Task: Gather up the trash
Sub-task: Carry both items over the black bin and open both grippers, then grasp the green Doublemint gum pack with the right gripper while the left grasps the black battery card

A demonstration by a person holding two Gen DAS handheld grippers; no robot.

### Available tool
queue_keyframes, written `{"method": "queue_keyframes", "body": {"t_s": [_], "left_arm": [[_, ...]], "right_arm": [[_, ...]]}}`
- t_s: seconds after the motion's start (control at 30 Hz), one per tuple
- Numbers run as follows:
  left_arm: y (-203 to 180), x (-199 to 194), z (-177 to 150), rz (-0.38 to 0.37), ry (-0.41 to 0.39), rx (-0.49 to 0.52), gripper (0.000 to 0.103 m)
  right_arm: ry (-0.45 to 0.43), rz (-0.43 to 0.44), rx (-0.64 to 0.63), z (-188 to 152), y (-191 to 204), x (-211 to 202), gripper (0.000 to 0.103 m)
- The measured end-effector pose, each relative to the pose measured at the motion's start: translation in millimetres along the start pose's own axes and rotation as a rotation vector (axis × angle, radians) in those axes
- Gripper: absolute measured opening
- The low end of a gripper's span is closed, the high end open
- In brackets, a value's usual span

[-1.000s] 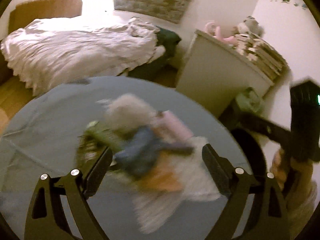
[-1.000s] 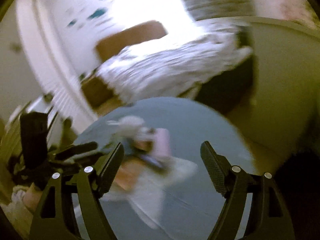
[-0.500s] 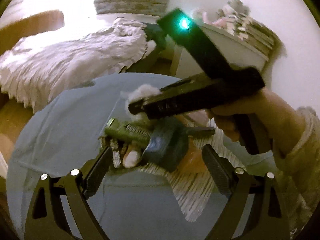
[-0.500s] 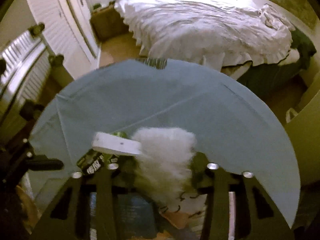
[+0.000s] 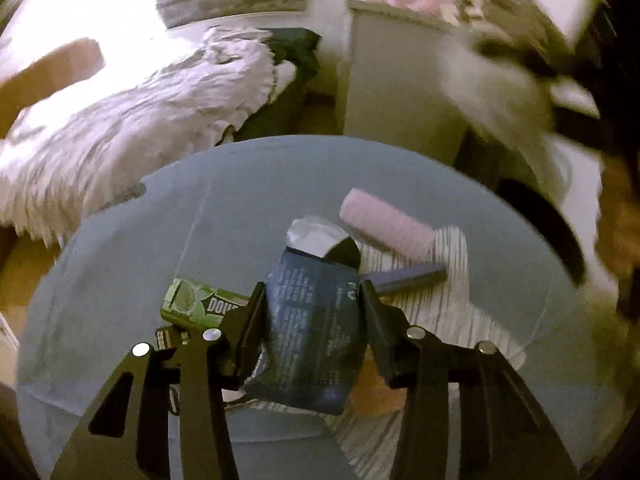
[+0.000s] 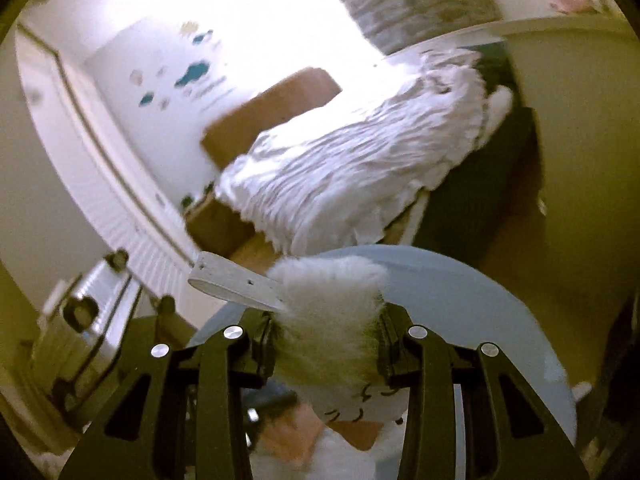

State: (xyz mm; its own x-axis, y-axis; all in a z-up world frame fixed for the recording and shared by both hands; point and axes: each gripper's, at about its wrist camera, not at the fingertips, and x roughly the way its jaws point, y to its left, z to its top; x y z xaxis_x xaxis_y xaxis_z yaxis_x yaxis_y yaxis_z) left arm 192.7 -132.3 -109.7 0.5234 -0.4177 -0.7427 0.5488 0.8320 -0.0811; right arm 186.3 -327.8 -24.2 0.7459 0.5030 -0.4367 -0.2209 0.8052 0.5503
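Trash in two lots. Dark blue pouch [image 5: 316,320] pinched between fingers of left gripper [image 5: 314,312], torn silver top pointing toward far edge of round blue surface [image 5: 120,248]; whether lifted clear or resting on surface cannot be told. Fluffy white item [image 6: 328,312] pinched between fingers of right gripper [image 6: 326,340], raised above surface, with flat white piece [image 6: 236,284] jutting from its left side; nature of both unclear.

Remaining on surface: green box [image 5: 200,306] just left of pouch, pink roller [image 5: 386,228] beyond pouch toward right edge, dark strip [image 5: 408,276] near roller, all on or beside striped cloth [image 5: 452,312]. Bed [image 5: 132,120] and white cabinet [image 5: 400,88] beyond far edge. No bin identifiable in either view; dark curved shape at right of left view too blurred to name.

Step in hand, as judged: pick-up done on both sides, carry to bin pending. Next move calls for firm grip on both loads during transfer, bin location confirmed first, then release over opening. Green box likely next for collection.
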Motion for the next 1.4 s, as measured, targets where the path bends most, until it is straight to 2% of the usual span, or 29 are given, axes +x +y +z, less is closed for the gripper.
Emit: {"method": "queue_keyframes", "body": {"t_s": [0.07, 0.17, 0.37, 0.53, 0.67, 0.77, 0.9, 1.03, 1.3, 1.37, 1.4], "left_arm": [[-0.5, -9.9, -0.8, -0.003, -0.029, -0.035, 0.044], [-12.1, -33.8, 6.0, -0.047, -0.098, -0.089, 0.044], [-85.4, -53.9, 47.3, -0.206, -0.176, -0.048, 0.044], [-157.5, -36.5, 74.9, -0.342, -0.192, -0.016, 0.045], [-208.3, -0.6, 92.3, -0.448, -0.15, -0.001, 0.045], [-239.7, 25.7, 98.5, -0.487, -0.103, 0.018, 0.045], [-265.7, 49.3, 95.7, -0.503, -0.059, 0.048, 0.045], [-276.7, 61.8, 91.7, -0.504, -0.032, 0.057, 0.045], [-282.9, 65.2, 89.2, -0.498, -0.011, 0.069, 0.048], [-286.0, 65.6, 90.9, -0.478, -0.011, 0.074, 0.061], [-286.0, 64.5, 91.1, -0.471, -0.015, 0.073, 0.075]], "right_arm": [[-0.045, -0.029, 0.023, -11.7, -11.5, -26.4, 0.039], [-0.127, -0.061, 0.066, -29.9, -32.8, -67.2, 0.039], [-0.294, -0.228, 0.152, -62.0, -86.8, -142.3, 0.039], [-0.412, -0.362, 0.261, -82.0, -136.8, -205.1, 0.039], [-0.459, -0.446, 0.35, -99.4, -179.3, -239.6, 0.039], [-0.485, -0.495, 0.408, -115.7, -207.2, -253.3, 0.039], [-0.53, -0.494, 0.405, -120.9, -224.6, -255.3, 0.039], [-0.524, -0.497, 0.451, -127.0, -247.1, -260.5, 0.039], [-0.492, -0.525, 0.399, -120.2, -236.4, -256.3, 0.041], [-0.479, -0.531, 0.386, -118.5, -233.3, -251.7, 0.048], [-0.476, -0.535, 0.383, -118.2, -231.0, -250.6, 0.052]]}}
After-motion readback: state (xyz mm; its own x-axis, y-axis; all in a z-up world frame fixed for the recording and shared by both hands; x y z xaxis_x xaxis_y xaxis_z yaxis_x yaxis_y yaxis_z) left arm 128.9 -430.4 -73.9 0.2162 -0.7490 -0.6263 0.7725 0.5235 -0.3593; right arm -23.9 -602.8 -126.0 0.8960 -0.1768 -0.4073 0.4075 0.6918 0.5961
